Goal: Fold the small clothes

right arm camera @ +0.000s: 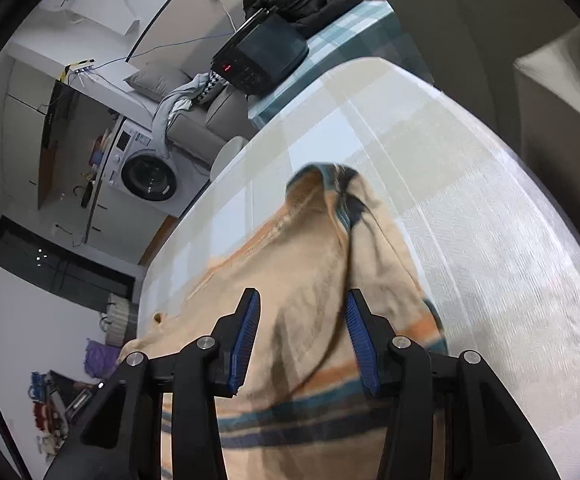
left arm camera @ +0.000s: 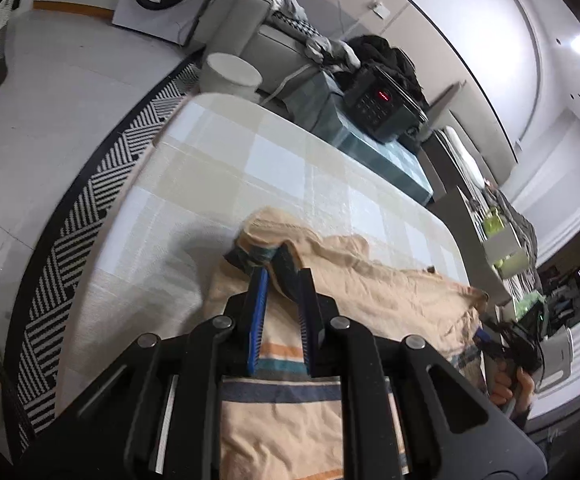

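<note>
A peach garment with orange, teal and navy stripes [left arm camera: 369, 292] lies rumpled on the checked tablecloth [left arm camera: 250, 160]. My left gripper [left arm camera: 284, 264] is shut on a bunched fold of it near the striped hem, and lifts that fold a little off the table. In the right wrist view the same garment [right arm camera: 313, 264] runs away from me as a raised ridge. My right gripper [right arm camera: 301, 300] stands open over it, its blue pads [right arm camera: 248, 332] apart on either side of the cloth and not pressing it. A hand [left arm camera: 509, 384] holds that gripper at the cloth's far corner.
A dark box with a red display [left arm camera: 381, 100] and a heap of black clothes [left arm camera: 385, 52] sit on the teal-checked table beyond. A white round stool [left arm camera: 230, 74], a washing machine [right arm camera: 150, 176] and a chevron rug [left arm camera: 90, 208] lie past the table's edge.
</note>
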